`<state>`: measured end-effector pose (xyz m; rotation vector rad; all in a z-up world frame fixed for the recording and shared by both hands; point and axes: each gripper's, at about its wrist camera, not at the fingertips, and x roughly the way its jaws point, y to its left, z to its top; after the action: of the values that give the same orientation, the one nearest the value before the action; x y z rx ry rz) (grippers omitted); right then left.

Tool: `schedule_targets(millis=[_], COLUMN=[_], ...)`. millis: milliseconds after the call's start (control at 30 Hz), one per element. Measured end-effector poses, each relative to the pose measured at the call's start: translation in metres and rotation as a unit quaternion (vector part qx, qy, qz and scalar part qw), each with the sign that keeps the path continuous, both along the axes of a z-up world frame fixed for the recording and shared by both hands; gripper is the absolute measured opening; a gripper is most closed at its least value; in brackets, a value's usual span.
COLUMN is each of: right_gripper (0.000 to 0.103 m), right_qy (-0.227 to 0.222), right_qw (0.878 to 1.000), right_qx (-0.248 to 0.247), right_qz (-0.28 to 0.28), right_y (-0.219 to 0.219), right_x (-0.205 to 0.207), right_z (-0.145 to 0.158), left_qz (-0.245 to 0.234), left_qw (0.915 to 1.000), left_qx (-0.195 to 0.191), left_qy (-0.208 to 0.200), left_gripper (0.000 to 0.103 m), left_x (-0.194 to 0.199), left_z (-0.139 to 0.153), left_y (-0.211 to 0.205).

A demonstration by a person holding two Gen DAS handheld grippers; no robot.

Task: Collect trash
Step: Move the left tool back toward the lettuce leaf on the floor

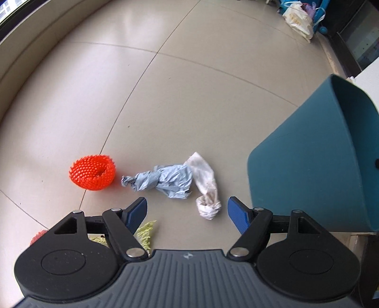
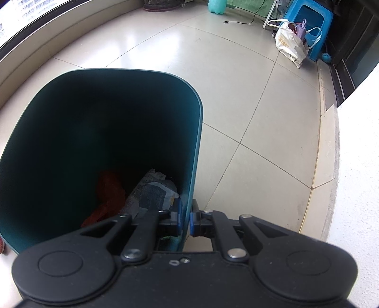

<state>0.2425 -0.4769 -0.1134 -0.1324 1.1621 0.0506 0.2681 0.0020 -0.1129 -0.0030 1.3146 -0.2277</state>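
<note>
In the left wrist view my left gripper (image 1: 187, 213) is open and empty, low over the tiled floor. Just ahead of it lie a crumpled blue-grey plastic bag (image 1: 163, 181) and a twisted white bag (image 1: 205, 187), whose knotted end sits between the fingertips. An orange foam net (image 1: 92, 174) lies to the left. A yellow-green scrap (image 1: 146, 233) shows under the left finger. The teal bin (image 1: 315, 165) stands at the right. In the right wrist view my right gripper (image 2: 186, 219) is shut on the teal bin's rim (image 2: 197, 147); inside lie an orange piece (image 2: 107, 196) and a printed wrapper (image 2: 151, 194).
A white shopping bag (image 2: 290, 45) and a blue plastic stool (image 2: 308, 21) stand at the far right by a dark doorway. A cable (image 2: 239, 22) lies on the far floor. A raised stone sill (image 2: 324, 165) and white wall run along the right. A window ledge curves along the left.
</note>
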Motion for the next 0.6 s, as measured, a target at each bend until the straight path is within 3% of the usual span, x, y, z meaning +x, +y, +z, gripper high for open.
schedule_targets(millis=[67,167,333,600], right_gripper=[0.007,0.007,0.008,0.009], right_qy=[0.001,0.001,0.002,0.005], right_qw=[1.0,1.0,1.0,1.0], right_qx=[-0.002,-0.002,-0.011,-0.019], right_qz=[0.0,-0.001,0.002,0.004], right_y=[0.001,0.002,0.007,0.015], right_x=[0.0,0.0,-0.001,0.0], right_z=[-0.001,-0.002,-0.003,-0.002], left_qz=[0.019,0.043,0.025,-0.012], left_qw=[0.999,0.9953,0.9911,0.9873], left_qx=[0.028,0.032,0.06,0.085], left_qy=[0.029,0.081,0.116,0.134], left_gripper=[0.075,0.075,0.075,0.074], left_x=[0.002,0.0,-0.012,-0.019], left_z=[-0.031,-0.071,-0.12,-0.163], left_y=[0.019,0.046,0.073,0.087])
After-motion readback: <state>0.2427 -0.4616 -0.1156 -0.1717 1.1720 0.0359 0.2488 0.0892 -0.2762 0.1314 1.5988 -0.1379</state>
